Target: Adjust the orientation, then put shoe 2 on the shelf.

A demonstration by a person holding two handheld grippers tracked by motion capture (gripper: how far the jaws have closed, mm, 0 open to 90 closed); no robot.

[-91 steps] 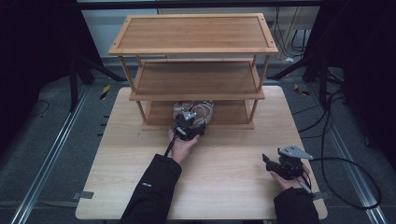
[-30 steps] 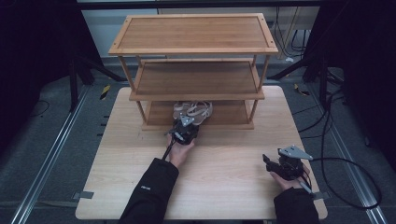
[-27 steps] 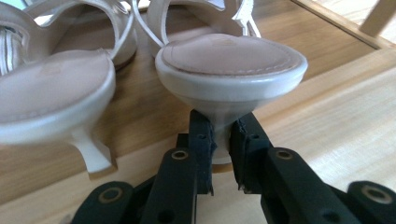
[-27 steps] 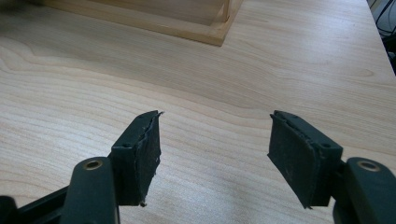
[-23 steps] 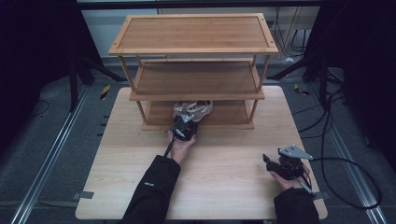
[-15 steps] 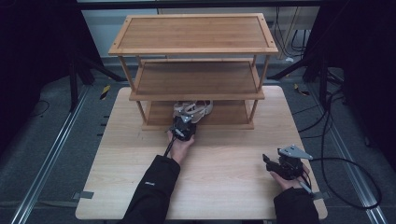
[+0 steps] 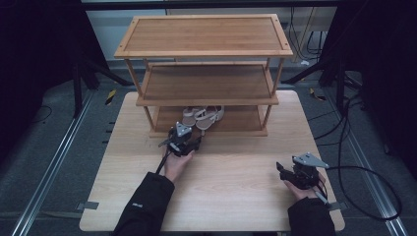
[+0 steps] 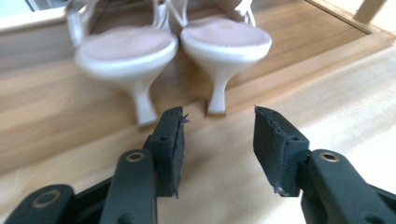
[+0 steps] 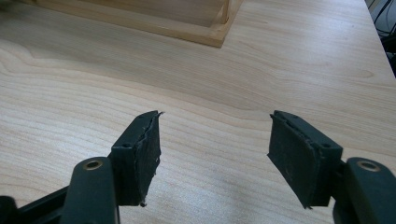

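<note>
A pair of pale heeled sandals (image 7: pixel 202 117) stands on the bottom tier of a wooden three-tier shelf (image 7: pixel 204 53), heels toward the table's front. In the left gripper view the left sandal (image 8: pixel 123 51) and the right sandal (image 8: pixel 226 42) stand side by side just beyond the jaws. My left gripper (image 7: pixel 186 137) (image 8: pixel 217 135) is open with nothing between its jaws, a little short of the heels. My right gripper (image 7: pixel 287 172) (image 9: pixel 215 144) rests open over bare table at the front right.
The shelf stands at the back of the wooden table (image 7: pixel 236 196), and its base corner (image 9: pixel 219 28) lies ahead of the right gripper. Its middle tier (image 7: pixel 206 83) holds nothing. Cables (image 7: pixel 364 172) trail off the table's right side. Dark floor and metal rails surround the table.
My left gripper has drawn back from the bottom shelf toward the table's front and slightly left, and the sandals stay on the shelf. The right gripper has not moved.
</note>
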